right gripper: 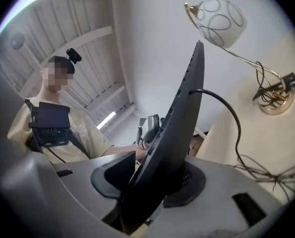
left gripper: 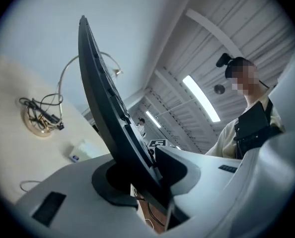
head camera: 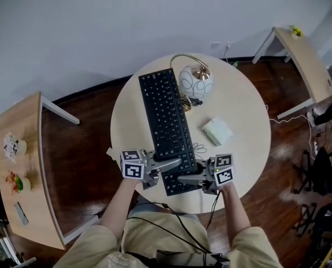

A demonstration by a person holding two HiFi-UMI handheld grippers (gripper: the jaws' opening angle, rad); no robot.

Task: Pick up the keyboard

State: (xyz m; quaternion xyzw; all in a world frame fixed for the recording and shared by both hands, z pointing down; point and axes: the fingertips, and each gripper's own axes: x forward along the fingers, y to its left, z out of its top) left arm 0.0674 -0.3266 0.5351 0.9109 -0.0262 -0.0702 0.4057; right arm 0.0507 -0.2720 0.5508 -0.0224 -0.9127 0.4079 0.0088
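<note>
1. Keyboard (head camera: 166, 128), black and full-length, stretches lengthwise over the round pale surface (head camera: 244, 116). Its far end is beside the lamp (head camera: 195, 81) and its near end is at the surface's near edge.
2. From the left, the left claw (head camera: 176, 163) is clamped on the near end of the keyboard. In the left gripper view the keyboard (left gripper: 105, 113) runs edge-on between the two pads of the left claw (left gripper: 137, 175), both pressing on it.
3. From the right, the right claw (head camera: 183, 178) grips the same end, a little nearer the person than the left one. In the right gripper view the keyboard (right gripper: 180, 128) is pinched edge-on in the right claw (right gripper: 152, 182), and a dark cable (right gripper: 227, 118) trails from it.
4. The lamp has a white globe shade with looping lines, a curved brass arm and a round base (left gripper: 38, 120) with wire bunched on it.
5. A small white box (head camera: 217, 130) sits right of the keyboard, apart from it.
6. Whether the keyboard's far end touches the surface cannot be told.
</note>
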